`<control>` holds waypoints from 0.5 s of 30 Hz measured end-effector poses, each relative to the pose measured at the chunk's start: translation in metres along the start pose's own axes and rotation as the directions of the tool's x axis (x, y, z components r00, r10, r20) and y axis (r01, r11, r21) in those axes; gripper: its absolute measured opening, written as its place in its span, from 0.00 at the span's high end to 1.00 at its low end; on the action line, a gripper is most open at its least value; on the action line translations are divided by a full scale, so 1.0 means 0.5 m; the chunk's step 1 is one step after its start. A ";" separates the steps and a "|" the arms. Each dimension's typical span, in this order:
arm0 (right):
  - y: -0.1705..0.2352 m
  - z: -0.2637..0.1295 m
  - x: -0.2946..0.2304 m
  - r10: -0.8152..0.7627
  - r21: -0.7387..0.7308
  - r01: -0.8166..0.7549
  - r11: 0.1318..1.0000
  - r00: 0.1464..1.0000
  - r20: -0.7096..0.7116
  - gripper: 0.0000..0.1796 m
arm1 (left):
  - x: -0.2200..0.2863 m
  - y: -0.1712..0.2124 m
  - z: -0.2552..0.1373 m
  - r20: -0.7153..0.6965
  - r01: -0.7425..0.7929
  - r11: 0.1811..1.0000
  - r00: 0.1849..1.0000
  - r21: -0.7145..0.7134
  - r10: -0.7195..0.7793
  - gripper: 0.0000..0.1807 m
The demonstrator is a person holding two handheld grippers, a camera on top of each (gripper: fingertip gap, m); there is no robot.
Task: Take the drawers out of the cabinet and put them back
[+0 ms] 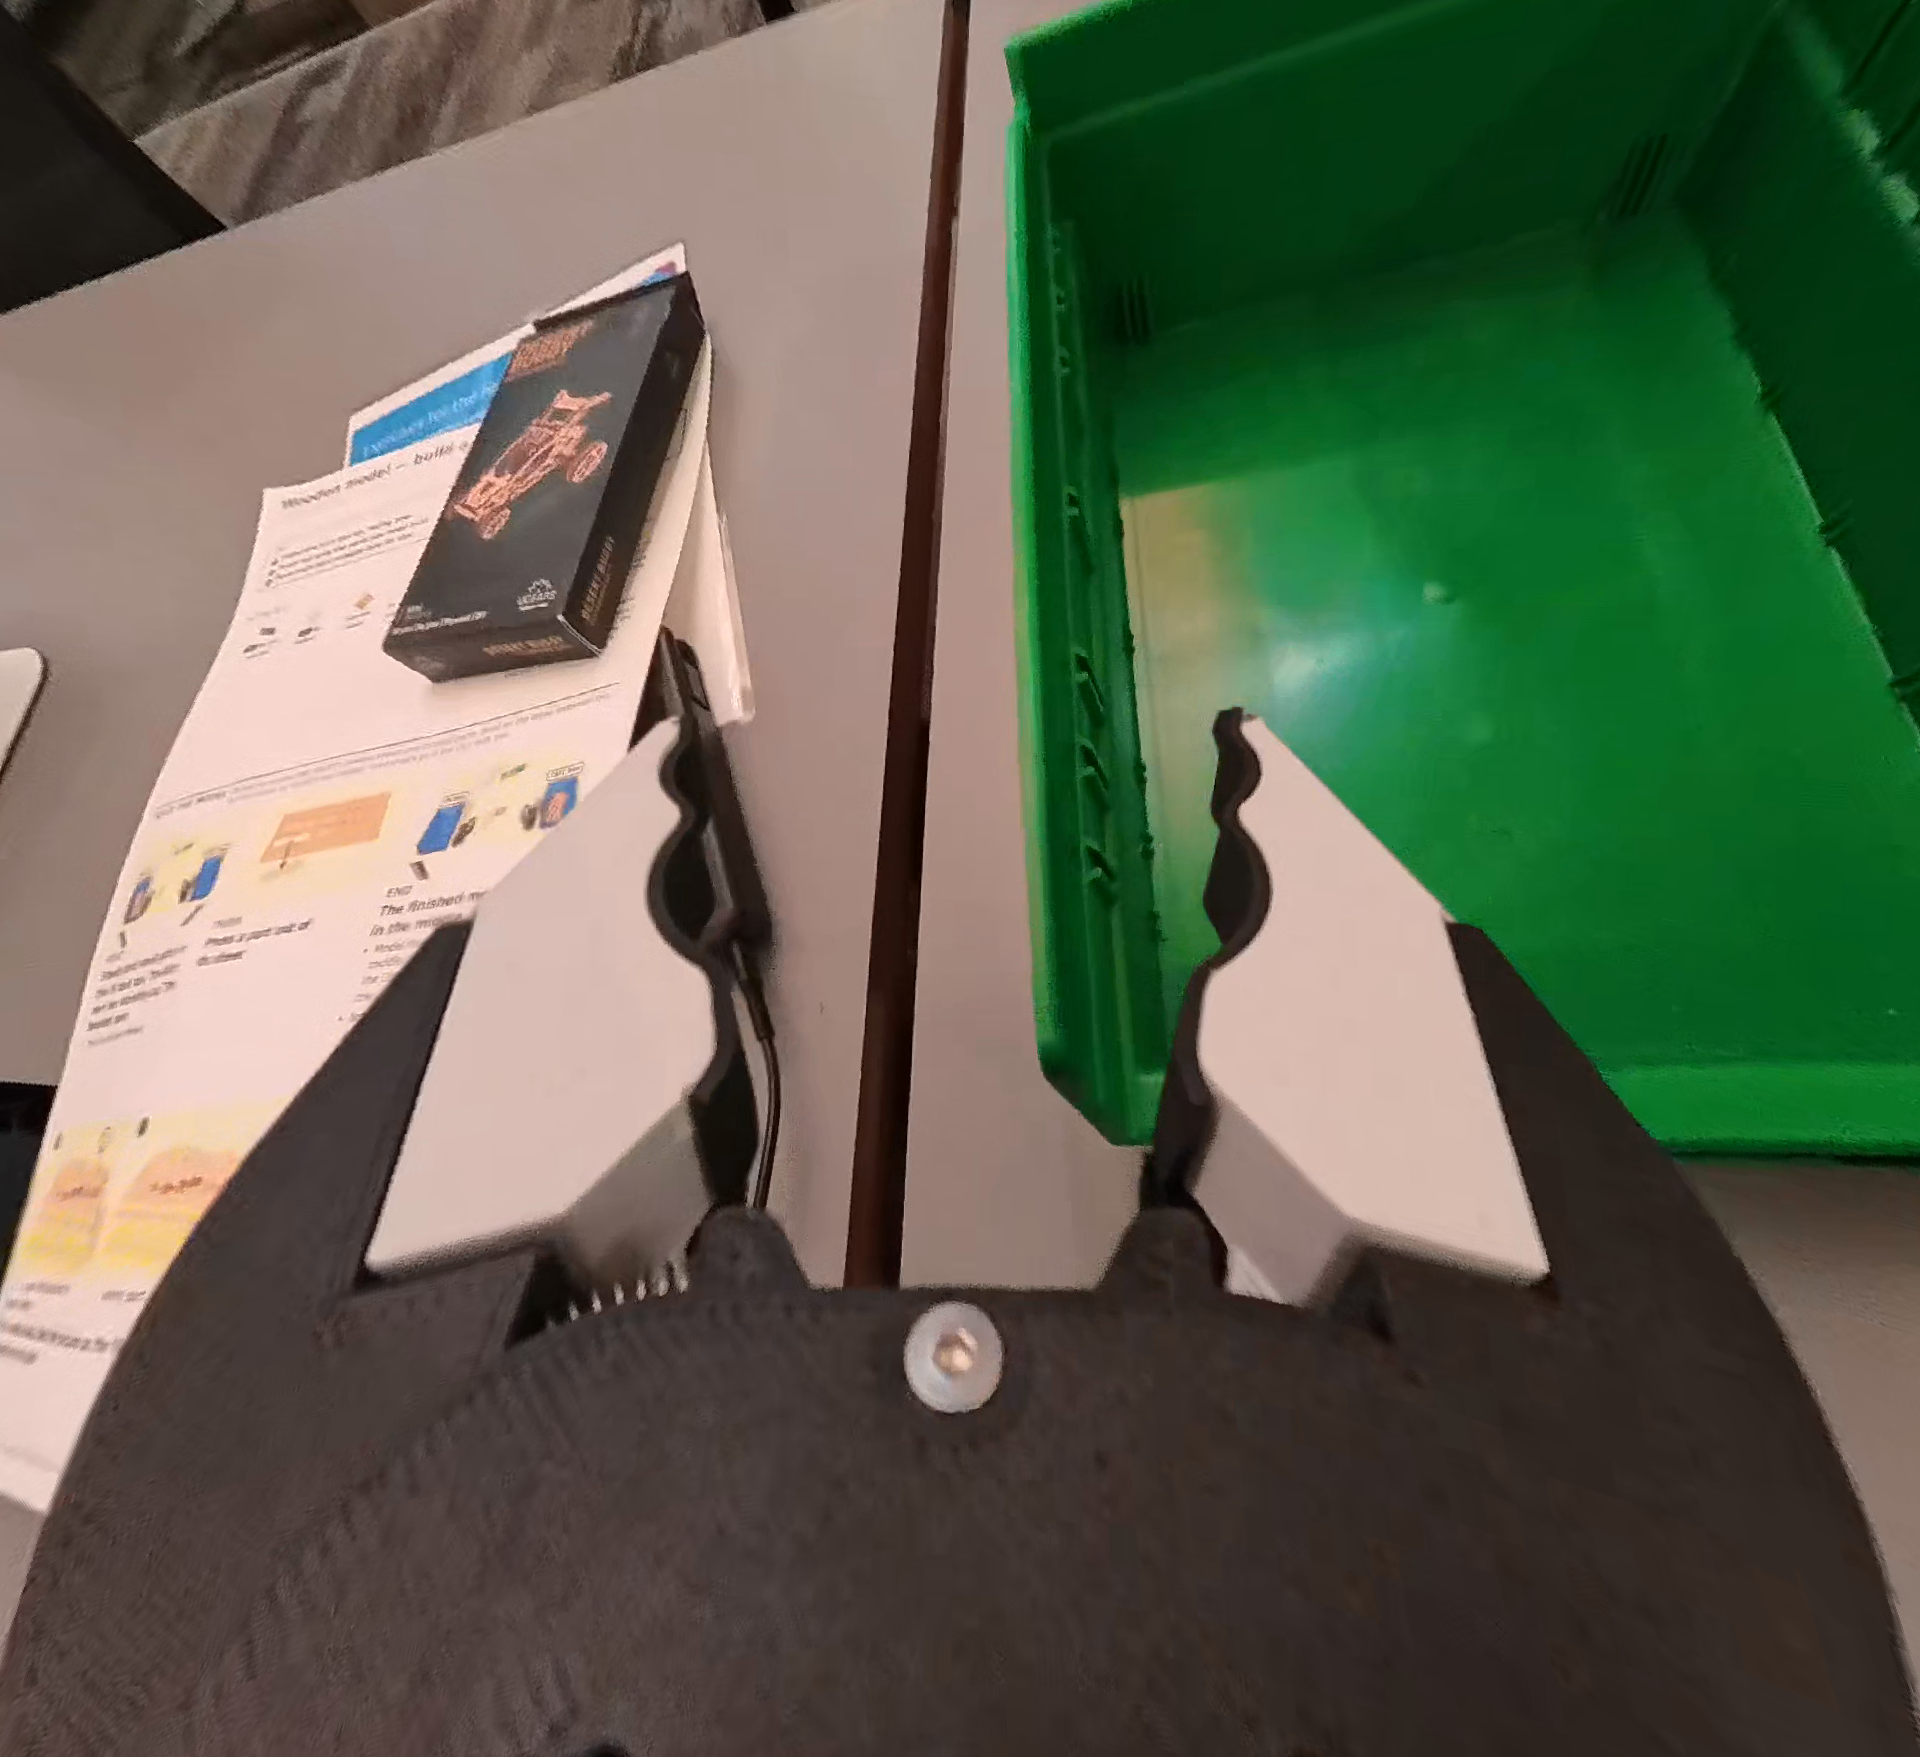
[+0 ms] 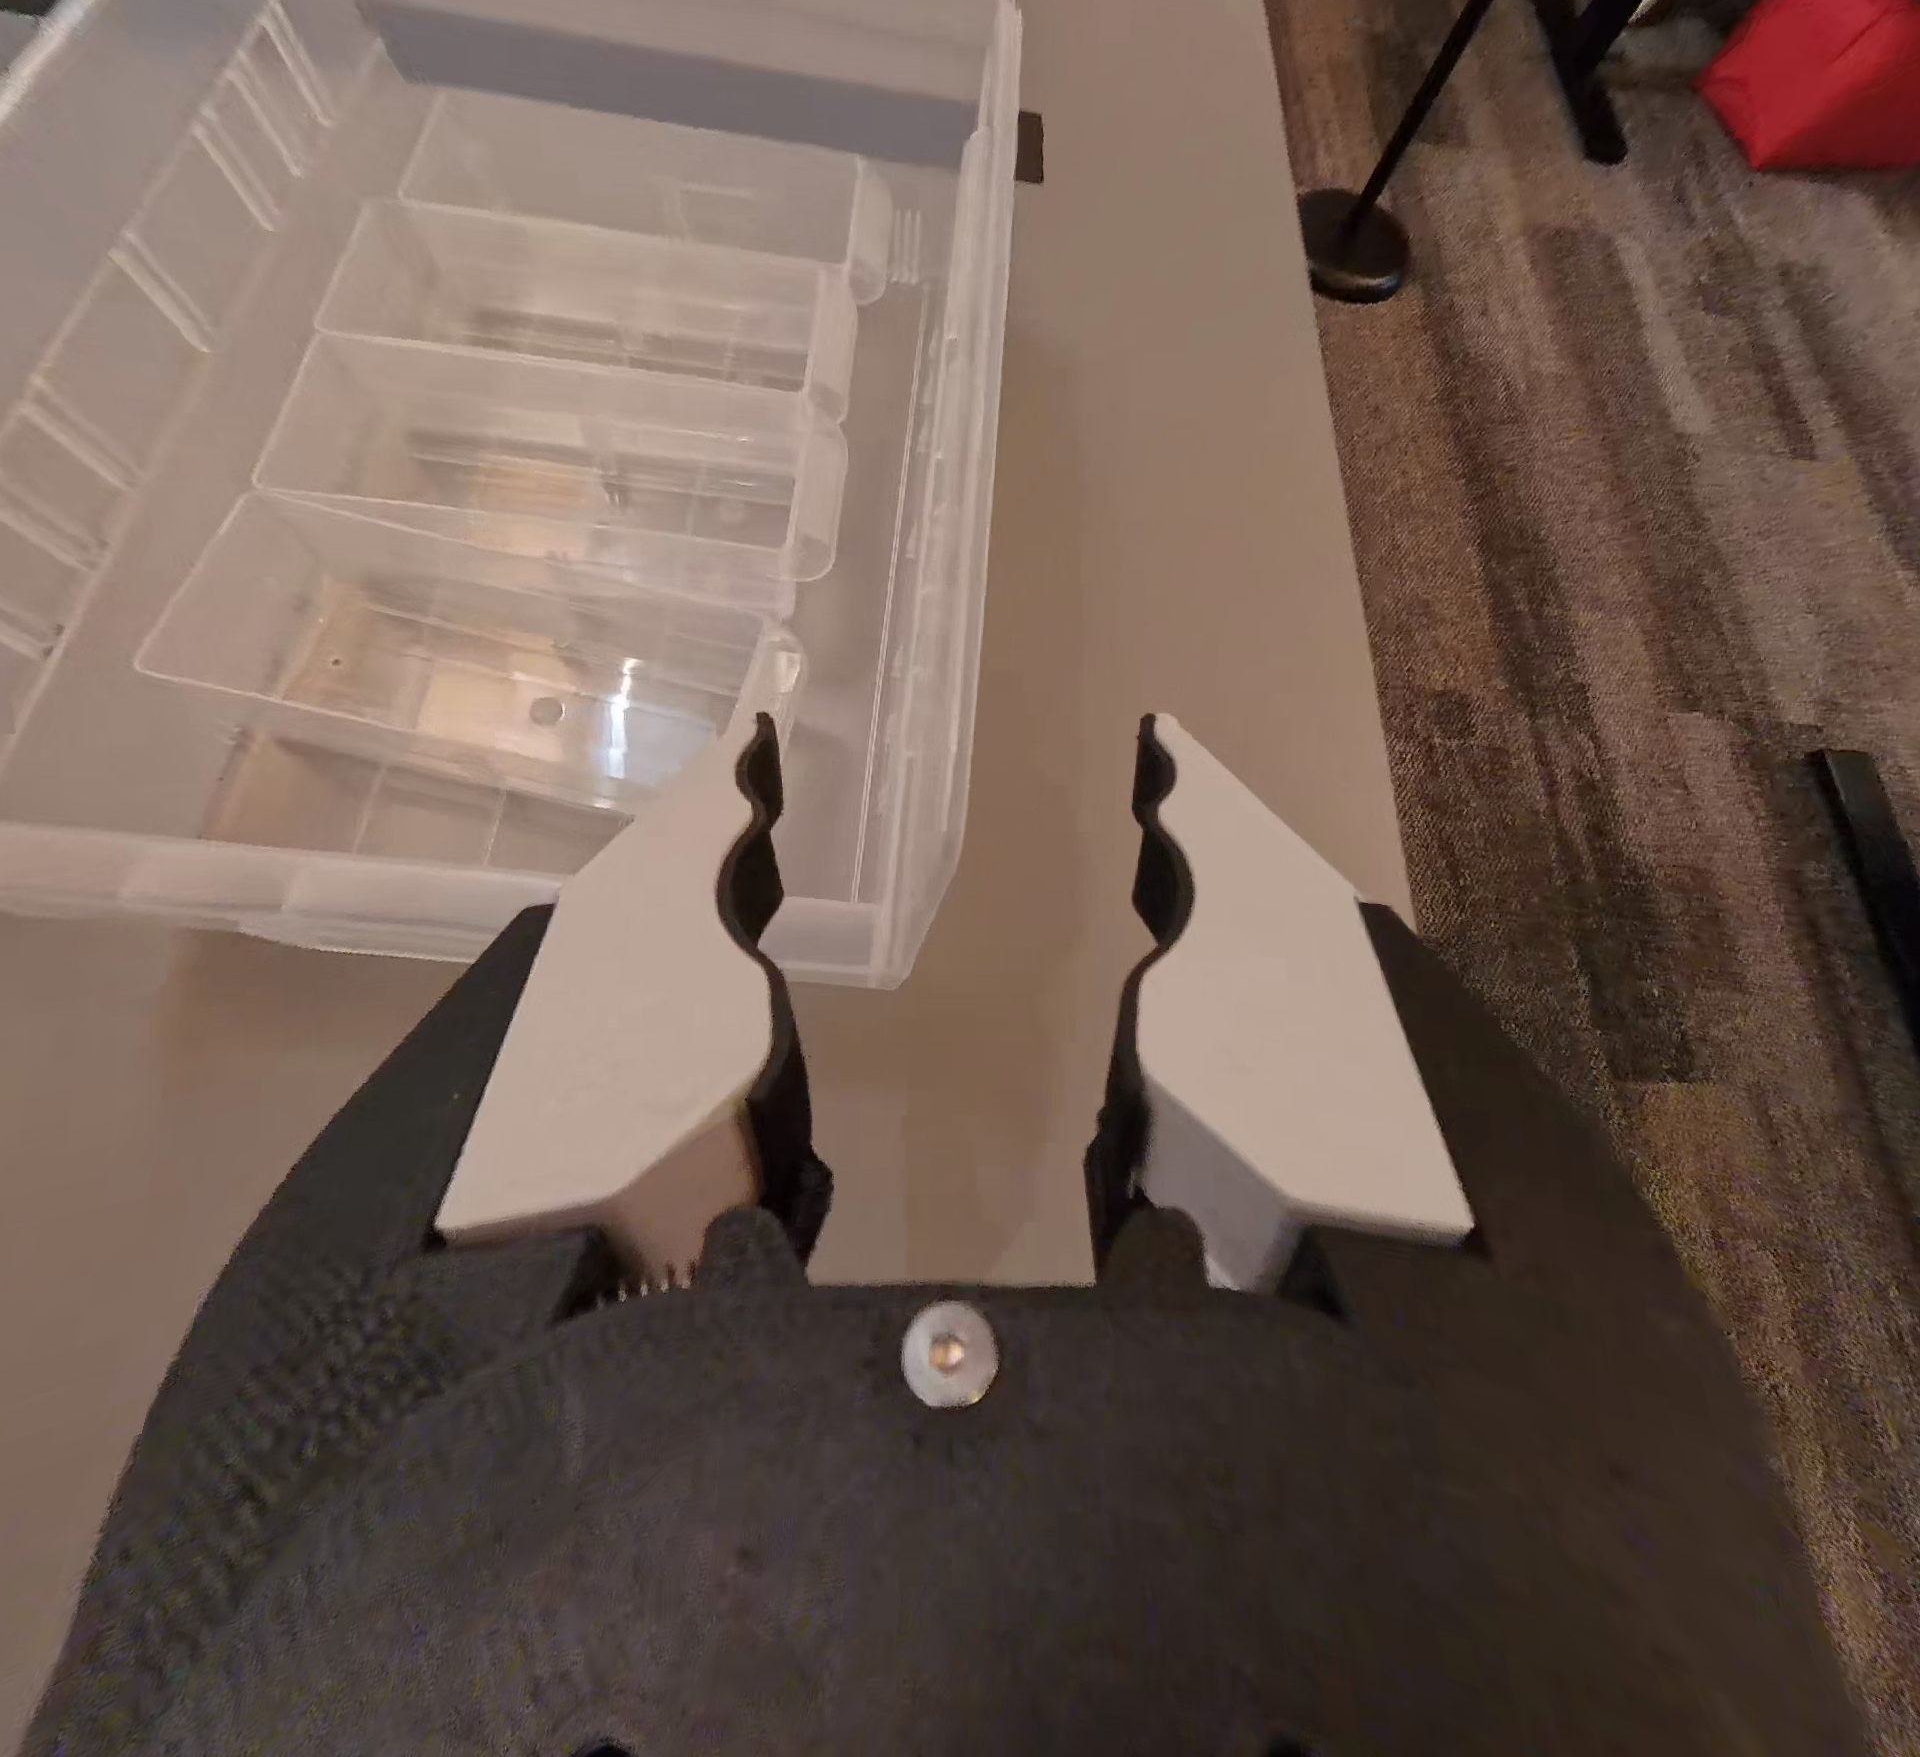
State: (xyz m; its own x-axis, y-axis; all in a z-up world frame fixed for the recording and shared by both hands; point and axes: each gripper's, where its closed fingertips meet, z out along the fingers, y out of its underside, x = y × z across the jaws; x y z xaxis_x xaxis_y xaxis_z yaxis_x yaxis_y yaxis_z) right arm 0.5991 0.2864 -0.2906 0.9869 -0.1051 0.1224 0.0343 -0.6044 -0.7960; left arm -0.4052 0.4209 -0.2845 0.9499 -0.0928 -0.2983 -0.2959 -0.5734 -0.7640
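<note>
In the right wrist view a clear plastic cabinet (image 2: 935, 419) lies on its back on the beige table, with several clear drawers (image 2: 561, 450) seated in its slots. My right gripper (image 2: 951, 731) is open and empty, held above the table just right of the cabinet's near right corner. Its left fingertip (image 2: 764, 741) overlaps the nearest drawer (image 2: 447, 658) in the view. In the left wrist view my left gripper (image 1: 956, 731) is open and empty, above the seam between two tables, beside an empty green bin (image 1: 1455, 502).
Left of the seam lie printed instruction sheets (image 1: 260, 834), a black model-kit box (image 1: 551, 492) and a black cable (image 1: 727, 876). In the right wrist view the table edge (image 2: 1340, 481) drops to carpet with black stand legs (image 2: 1361, 242) and a red bag (image 2: 1839, 55).
</note>
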 end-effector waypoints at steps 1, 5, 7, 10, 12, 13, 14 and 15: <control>0.005 0.007 -0.006 -0.002 -0.011 0.002 1.000 1.000 0.009 0.64 | -0.002 0.005 0.006 0.015 -0.016 1.000 1.000 -0.010 0.017 0.47; 0.024 0.028 -0.036 -0.004 -0.056 0.008 0.998 0.998 0.063 0.72 | 0.003 0.036 0.031 -0.006 0.016 0.999 1.000 -0.047 -0.016 0.51; 0.030 0.037 -0.044 -0.007 -0.069 0.012 0.998 0.997 0.073 0.74 | 0.007 0.055 0.043 -0.021 0.025 0.997 0.999 -0.073 -0.026 0.51; 0.033 0.042 -0.042 -0.010 -0.071 0.014 0.997 0.998 0.060 0.76 | 0.010 0.068 0.056 -0.025 0.027 0.996 0.999 -0.088 -0.029 0.53; 0.034 0.042 -0.040 -0.009 -0.074 0.013 0.997 0.998 0.056 0.78 | 0.021 0.072 0.065 -0.038 0.029 0.995 0.999 -0.096 -0.033 0.53; 0.035 0.042 -0.036 -0.017 -0.079 0.021 0.997 0.999 0.045 0.81 | 0.028 0.075 0.070 -0.047 0.026 0.994 0.998 -0.105 -0.031 0.52; 0.036 0.043 -0.032 -0.029 -0.086 0.032 0.996 0.999 0.033 0.82 | 0.033 0.075 0.073 -0.049 0.019 0.994 0.999 -0.109 -0.024 0.53; 0.037 0.043 -0.030 -0.042 -0.091 0.044 0.995 0.999 0.024 0.83 | 0.034 0.072 0.076 -0.043 0.013 0.994 0.999 -0.107 -0.018 0.53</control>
State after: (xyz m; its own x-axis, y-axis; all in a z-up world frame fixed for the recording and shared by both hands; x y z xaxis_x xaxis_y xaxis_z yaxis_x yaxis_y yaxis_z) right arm 0.5884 0.2938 -0.3200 0.9881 -0.0609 0.1412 0.0630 -0.6775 -0.7328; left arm -0.4034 0.4296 -0.3392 0.9585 -0.1176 -0.2597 -0.2710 -0.6581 -0.7025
